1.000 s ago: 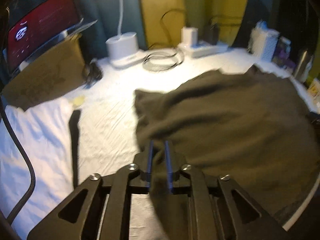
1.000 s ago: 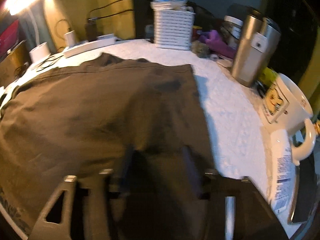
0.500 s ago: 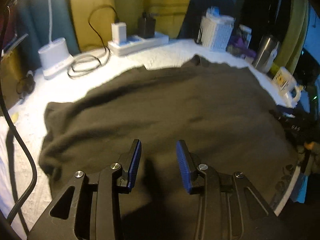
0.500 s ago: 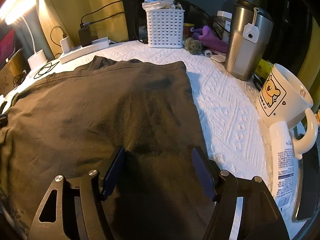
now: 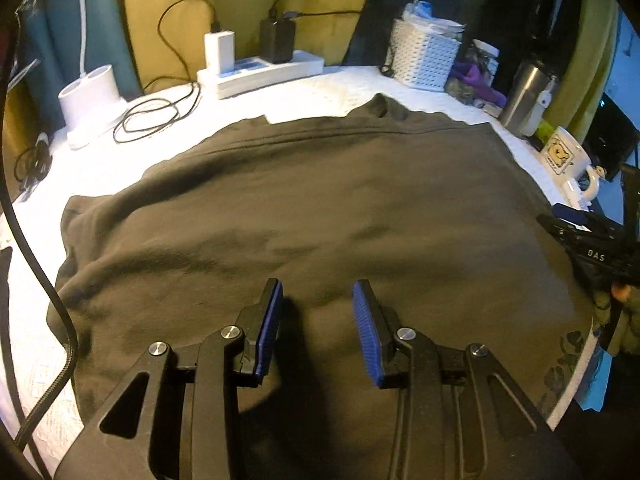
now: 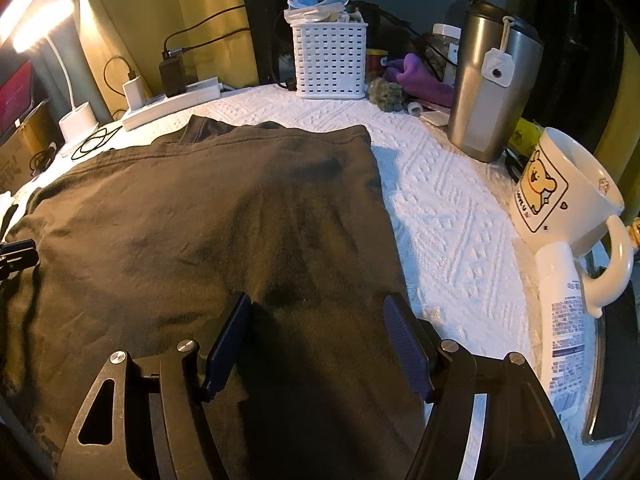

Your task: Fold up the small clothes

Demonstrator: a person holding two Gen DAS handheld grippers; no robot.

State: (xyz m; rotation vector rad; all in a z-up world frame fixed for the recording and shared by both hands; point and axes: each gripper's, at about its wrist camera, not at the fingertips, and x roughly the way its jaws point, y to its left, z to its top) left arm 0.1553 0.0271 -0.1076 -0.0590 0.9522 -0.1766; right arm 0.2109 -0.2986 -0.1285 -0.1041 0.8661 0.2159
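Observation:
A dark olive garment (image 5: 320,200) lies spread flat on the white textured table cover (image 6: 440,208), its collar at the far edge. My left gripper (image 5: 317,286) hovers over the garment's near middle, open, with only flat cloth below the blue pads (image 5: 272,312). My right gripper (image 6: 318,298) stands wider open over the garment's near right part, close to its right edge, and holds nothing. Each gripper shows at the edge of the other's view: the right gripper (image 5: 592,244) with a hand behind it, the left gripper (image 6: 16,254) as a blue pad.
Along the far edge stand a lamp base (image 5: 90,100), coiled cable (image 5: 156,116), power strip (image 5: 264,72) and white basket (image 6: 330,64). On the right are a steel tumbler (image 6: 492,80), bear mug (image 6: 560,196), white tube (image 6: 564,320) and phone (image 6: 616,380).
My left gripper swung right, from the garment's left edge to over its near middle, and its jaws widened from nearly shut. The right gripper stayed where it was, open.

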